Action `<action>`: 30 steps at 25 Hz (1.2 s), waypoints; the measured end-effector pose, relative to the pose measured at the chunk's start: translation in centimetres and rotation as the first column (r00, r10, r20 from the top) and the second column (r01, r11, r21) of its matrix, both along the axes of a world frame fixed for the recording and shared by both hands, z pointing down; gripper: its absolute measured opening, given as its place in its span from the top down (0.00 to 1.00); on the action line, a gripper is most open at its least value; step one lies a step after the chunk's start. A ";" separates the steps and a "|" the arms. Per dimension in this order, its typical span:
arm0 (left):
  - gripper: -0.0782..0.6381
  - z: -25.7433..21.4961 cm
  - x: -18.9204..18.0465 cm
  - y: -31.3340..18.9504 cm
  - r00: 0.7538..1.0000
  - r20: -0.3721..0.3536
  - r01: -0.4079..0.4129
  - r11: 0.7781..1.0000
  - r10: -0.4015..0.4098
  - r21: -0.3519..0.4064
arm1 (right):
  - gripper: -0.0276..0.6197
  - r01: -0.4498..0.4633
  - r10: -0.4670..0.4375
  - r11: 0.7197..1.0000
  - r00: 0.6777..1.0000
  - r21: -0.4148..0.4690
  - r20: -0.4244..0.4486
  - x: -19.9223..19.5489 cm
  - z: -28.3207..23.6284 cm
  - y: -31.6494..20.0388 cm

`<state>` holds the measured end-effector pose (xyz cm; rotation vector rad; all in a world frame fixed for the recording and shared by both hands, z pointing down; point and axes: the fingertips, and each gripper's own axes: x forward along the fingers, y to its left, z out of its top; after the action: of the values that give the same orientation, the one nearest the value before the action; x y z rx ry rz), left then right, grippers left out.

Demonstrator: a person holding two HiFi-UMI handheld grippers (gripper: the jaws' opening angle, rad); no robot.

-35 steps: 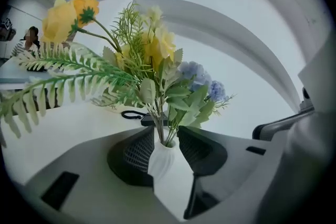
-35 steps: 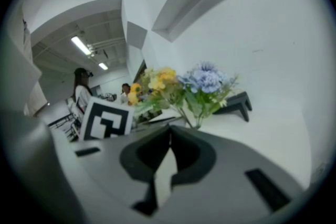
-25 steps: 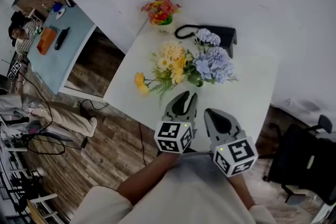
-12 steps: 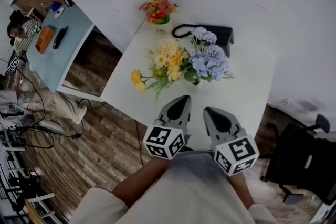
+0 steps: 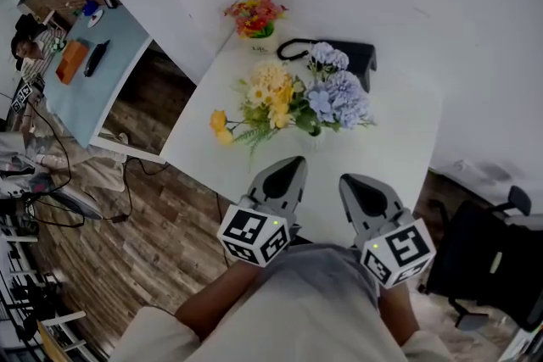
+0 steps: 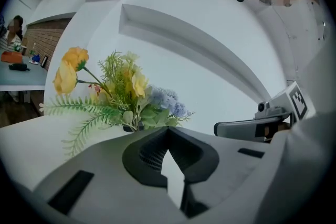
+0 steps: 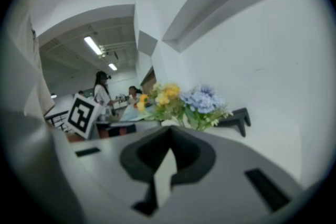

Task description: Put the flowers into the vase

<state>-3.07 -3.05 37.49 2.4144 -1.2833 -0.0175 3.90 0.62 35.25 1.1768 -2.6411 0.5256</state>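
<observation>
A bunch of yellow flowers (image 5: pixel 270 93) and blue hydrangeas (image 5: pixel 339 97) stands upright in the middle of the white table (image 5: pixel 399 140). The vase beneath it is hard to make out against the white top. Yellow blooms and fern fronds (image 6: pixel 113 92) fill the left gripper view, and the bunch (image 7: pixel 184 102) also shows in the right gripper view. My left gripper (image 5: pixel 291 163) (image 6: pixel 168 129) hangs shut and empty a short way in front of the flowers. Beside it, my right gripper (image 5: pixel 354 181) (image 7: pixel 169 128) is shut and empty too. Neither touches the bunch.
A small pot of red and yellow flowers (image 5: pixel 254 15) sits at the table's far corner. A black stand (image 5: pixel 352 55) lies behind the bunch. The white wall runs along the far side. A blue table (image 5: pixel 93 89) and a wooden floor lie to the left; a black chair (image 5: pixel 492 258) stands to the right.
The left gripper's jaws, open one second ago near the fern stems, have shut on nothing. Both grippers have drawn back from the flowers towards me and risen a little.
</observation>
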 end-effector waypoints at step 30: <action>0.87 -1.6 0.6 0.0 0.999 -0.007 -0.031 1.000 0.031 -0.006 | 0.92 0.076 -0.076 0.997 0.997 -0.024 -0.025 0.2 -0.7 -0.8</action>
<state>-2.48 -3.10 35.88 2.4267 -1.2409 -0.0135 4.15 -0.21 34.56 1.0646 -2.6386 0.5217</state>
